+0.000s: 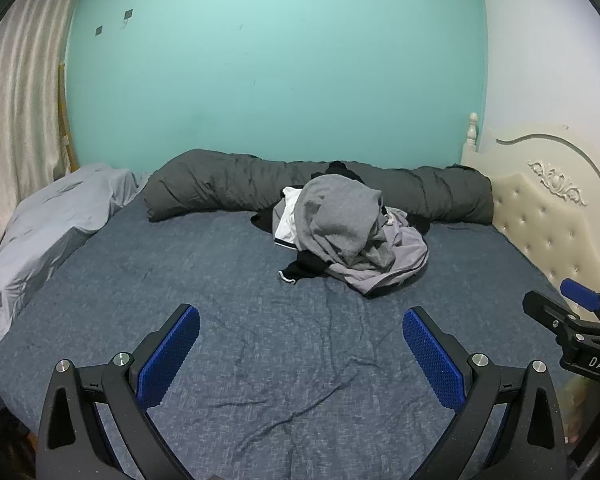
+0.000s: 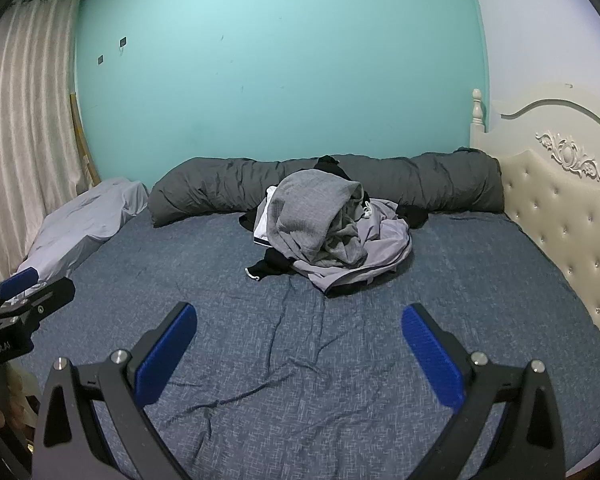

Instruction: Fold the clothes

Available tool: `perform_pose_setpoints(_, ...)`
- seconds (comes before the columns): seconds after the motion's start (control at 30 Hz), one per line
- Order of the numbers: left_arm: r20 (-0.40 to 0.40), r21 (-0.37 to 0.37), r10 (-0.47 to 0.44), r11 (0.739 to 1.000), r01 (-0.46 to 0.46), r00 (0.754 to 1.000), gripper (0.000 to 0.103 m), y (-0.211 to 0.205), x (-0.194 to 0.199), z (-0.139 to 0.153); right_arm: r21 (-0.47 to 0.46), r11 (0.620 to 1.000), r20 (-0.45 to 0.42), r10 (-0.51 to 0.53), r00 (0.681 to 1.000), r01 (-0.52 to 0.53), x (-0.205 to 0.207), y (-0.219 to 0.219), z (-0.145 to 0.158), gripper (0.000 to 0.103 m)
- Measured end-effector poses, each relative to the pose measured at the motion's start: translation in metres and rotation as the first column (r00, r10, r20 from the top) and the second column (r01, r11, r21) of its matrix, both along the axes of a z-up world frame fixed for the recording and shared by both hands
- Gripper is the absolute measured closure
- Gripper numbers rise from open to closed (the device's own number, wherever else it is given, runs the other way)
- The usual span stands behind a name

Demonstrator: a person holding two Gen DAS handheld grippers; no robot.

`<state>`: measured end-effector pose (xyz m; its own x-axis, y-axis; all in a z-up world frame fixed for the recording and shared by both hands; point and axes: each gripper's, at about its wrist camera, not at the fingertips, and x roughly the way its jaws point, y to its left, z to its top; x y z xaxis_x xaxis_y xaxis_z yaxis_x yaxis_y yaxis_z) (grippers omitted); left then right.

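Note:
A heap of clothes (image 1: 348, 232) lies on the far middle of the bed: a grey knit top (image 1: 340, 212) on top, with light grey, white and black pieces under it. The right wrist view shows the same clothes heap (image 2: 328, 232). My left gripper (image 1: 301, 316) hovers open over bare sheet, well short of the heap, nothing between its blue pads (image 1: 168, 360). My right gripper (image 2: 299, 314) is also open and holds nothing, a similar distance from the heap. Each gripper shows at the edge of the other's view, the right gripper (image 1: 572, 320) and the left gripper (image 2: 20, 300).
The blue-grey bed sheet (image 1: 260, 340) is wrinkled between grippers and heap. A rolled dark grey duvet (image 1: 228, 184) lies along the teal wall. A light grey pillow (image 1: 52, 224) is at the left, a cream tufted headboard (image 1: 548, 216) at the right, a curtain (image 2: 24, 120) far left.

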<state>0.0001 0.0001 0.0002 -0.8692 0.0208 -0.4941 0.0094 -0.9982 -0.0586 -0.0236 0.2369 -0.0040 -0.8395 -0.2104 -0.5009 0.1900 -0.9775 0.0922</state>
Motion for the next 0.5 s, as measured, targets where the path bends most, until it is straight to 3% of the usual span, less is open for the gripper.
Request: perform_pose_setpoints(0.5,0.006,0.007,0.007,1.0,-0.007,1.0,0.0,-0.0004,-0.0025,0.0049,0.003,1.0,0.004,-0.001,1.0,0.001,-0.0009,-0.0029,0.0026,0.0)
